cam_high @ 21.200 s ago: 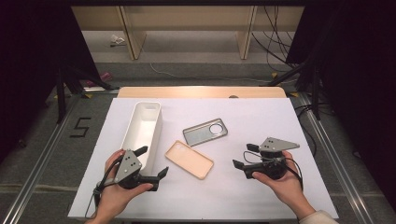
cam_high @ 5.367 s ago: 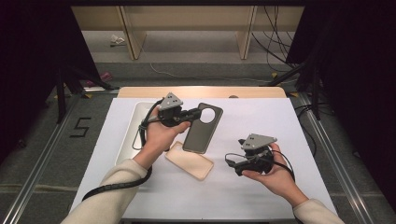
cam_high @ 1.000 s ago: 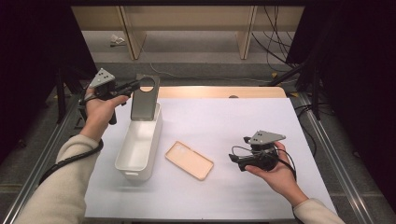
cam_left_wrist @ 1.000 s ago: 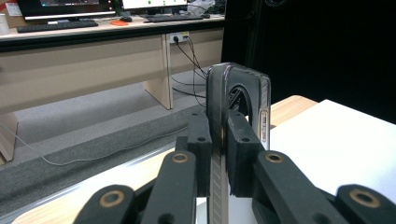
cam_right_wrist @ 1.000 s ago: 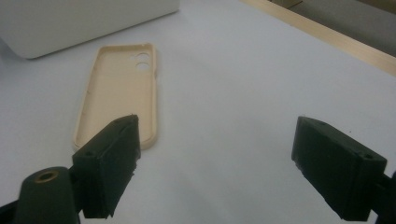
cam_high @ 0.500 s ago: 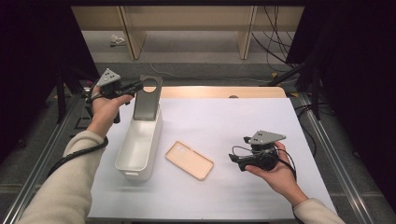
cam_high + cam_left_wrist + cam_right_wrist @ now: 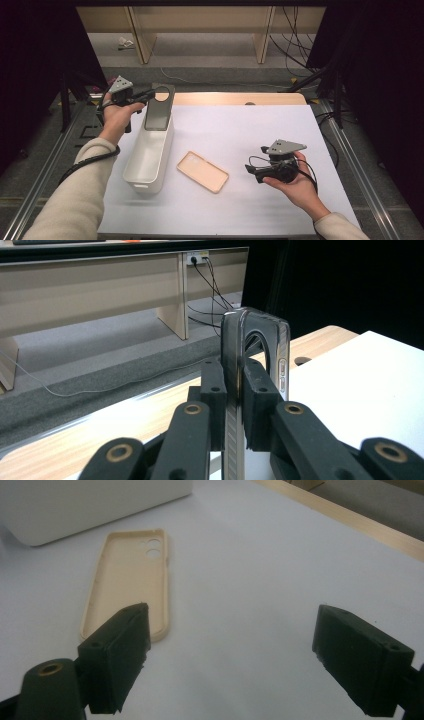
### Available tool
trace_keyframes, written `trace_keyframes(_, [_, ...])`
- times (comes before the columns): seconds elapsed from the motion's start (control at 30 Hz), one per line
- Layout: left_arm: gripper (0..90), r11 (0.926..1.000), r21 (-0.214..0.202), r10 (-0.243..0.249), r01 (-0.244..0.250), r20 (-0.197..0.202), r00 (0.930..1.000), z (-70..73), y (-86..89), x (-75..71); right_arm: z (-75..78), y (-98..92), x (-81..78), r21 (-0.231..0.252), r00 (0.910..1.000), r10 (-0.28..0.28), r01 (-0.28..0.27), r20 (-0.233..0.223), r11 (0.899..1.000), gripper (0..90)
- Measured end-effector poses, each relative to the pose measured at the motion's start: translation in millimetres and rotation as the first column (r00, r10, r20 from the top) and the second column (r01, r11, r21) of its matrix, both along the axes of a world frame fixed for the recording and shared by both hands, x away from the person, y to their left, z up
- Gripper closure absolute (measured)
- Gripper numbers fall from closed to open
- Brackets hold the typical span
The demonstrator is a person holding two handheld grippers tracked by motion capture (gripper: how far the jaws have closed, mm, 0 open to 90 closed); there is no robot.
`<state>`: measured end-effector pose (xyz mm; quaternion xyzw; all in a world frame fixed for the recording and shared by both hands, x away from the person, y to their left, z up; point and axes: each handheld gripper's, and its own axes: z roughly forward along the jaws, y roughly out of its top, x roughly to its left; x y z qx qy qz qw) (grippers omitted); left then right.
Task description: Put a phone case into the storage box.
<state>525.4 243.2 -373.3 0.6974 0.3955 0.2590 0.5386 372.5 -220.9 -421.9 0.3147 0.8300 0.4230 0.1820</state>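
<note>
Dark grey phone case upright over the far end of the white bin, possibly dipping inside, clamped edgewise in my left gripper, my right gripper gaping empty near the beige case on the white table

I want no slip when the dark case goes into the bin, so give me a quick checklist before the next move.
1. Left gripper clamped on the dark grey phone case: ok.
2. Case above the far end of the white oblong plastic bin: ok.
3. Case upright, long edge vertical: ok.
4. Bin interior free of other things: ok as far as visible.
5. Right gripper open, clear of the beige phone case: ok.
6. Case clears bin walls: cannot tell.
</note>
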Motion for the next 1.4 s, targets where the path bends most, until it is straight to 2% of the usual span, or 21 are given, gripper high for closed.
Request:
trace_keyframes(0.83, [81.3,0.9997,0.009,0.025,-0.024,-0.052,0.9984,-21.2,5.3,6.6,-0.1,-0.5,0.2,0.017,0.9999,-0.009,0.009,-0.007,1.000,16.3])
trace_keyframes(1.4, [81.2,0.9992,-0.004,0.038,-0.039,-0.077,0.9963,-29.9,6.8,8.9,-0.2,0.1,0.0,0.017,0.9999,-0.010,0.010,-0.011,1.000,16.3])
